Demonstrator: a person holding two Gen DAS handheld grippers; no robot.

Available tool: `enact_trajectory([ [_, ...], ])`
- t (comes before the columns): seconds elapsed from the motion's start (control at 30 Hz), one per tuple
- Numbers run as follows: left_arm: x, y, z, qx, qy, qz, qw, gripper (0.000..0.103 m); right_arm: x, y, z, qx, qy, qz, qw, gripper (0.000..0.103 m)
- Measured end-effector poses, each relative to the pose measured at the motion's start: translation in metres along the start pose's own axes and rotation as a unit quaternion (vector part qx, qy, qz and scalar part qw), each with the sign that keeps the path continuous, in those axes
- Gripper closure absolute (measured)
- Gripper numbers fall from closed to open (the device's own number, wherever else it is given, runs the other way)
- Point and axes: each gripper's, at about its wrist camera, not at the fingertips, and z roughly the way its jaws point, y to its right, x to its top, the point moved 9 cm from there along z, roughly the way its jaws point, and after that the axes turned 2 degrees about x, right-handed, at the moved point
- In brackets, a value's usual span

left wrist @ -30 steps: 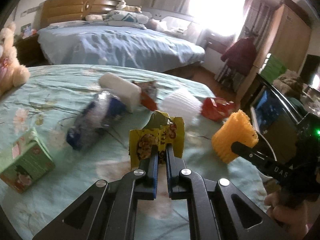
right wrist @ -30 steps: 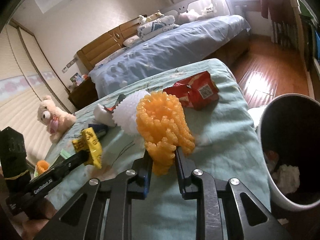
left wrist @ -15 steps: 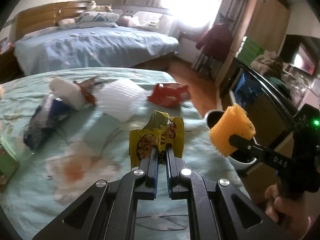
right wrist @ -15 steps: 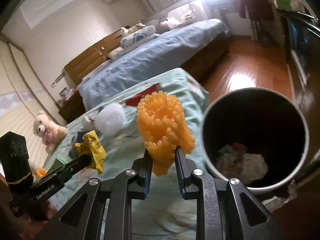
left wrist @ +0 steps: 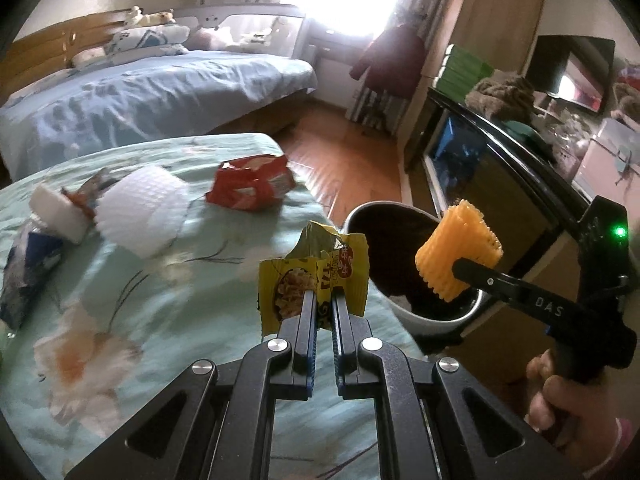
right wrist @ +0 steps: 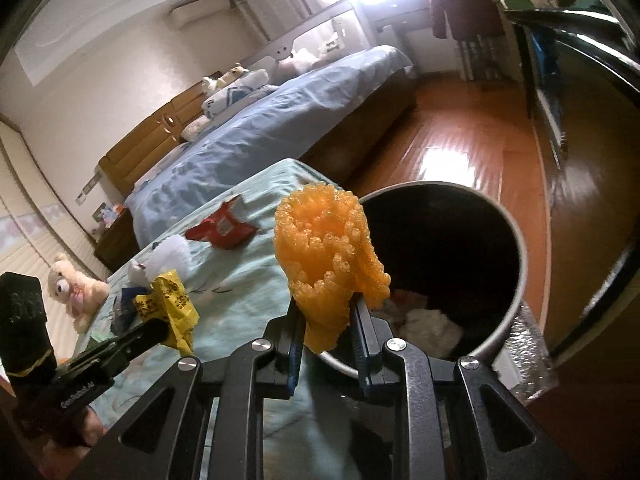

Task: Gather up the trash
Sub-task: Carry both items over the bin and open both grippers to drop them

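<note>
My left gripper [left wrist: 322,294] is shut on a yellow snack wrapper [left wrist: 344,268] and holds it above the green bedspread near the bed's right edge. My right gripper [right wrist: 325,305] is shut on an orange foam net [right wrist: 328,256] and holds it over the near rim of the round trash bin [right wrist: 516,240]. The bin holds white and red scraps. In the left wrist view the orange net [left wrist: 458,254] hangs over the bin [left wrist: 436,322]. On the bed lie a red wrapper [left wrist: 250,184], a white foam net [left wrist: 140,210] and a blue wrapper [left wrist: 28,264].
The bin stands on the wood floor [right wrist: 460,132] beside the bed edge. A black glass cabinet [left wrist: 492,160] is close behind the bin. A second bed [left wrist: 152,92] with blue covers is further back. A teddy bear [right wrist: 74,290] sits at the far left.
Both grippers have moved right, toward the bin, with their loads. The orange net now hangs over the bin's rim; the bin shows larger in both views.
</note>
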Motion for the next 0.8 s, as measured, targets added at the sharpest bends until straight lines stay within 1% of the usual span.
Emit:
enact_trajectory([
  [0.17, 0.007, 0.012, 0.014, -0.012, -0.006, 0.007, 0.9999, 0.098, 0.003, 0.016, -0.004, -0.012, 0.005, 0.006, 1.0, 0.081],
  [0.33, 0.013, 0.028, 0.024, -0.022, -0.007, 0.024, 0.9994, 0.098, 0.003, 0.032, -0.004, -0.023, 0.004, 0.017, 1.0, 0.081],
  [0.8, 0.019, 0.062, 0.064, -0.034, -0.027, 0.04, 0.9983, 0.098, 0.008, 0.054, -0.002, -0.036, 0.0, 0.028, 0.999, 0.081],
])
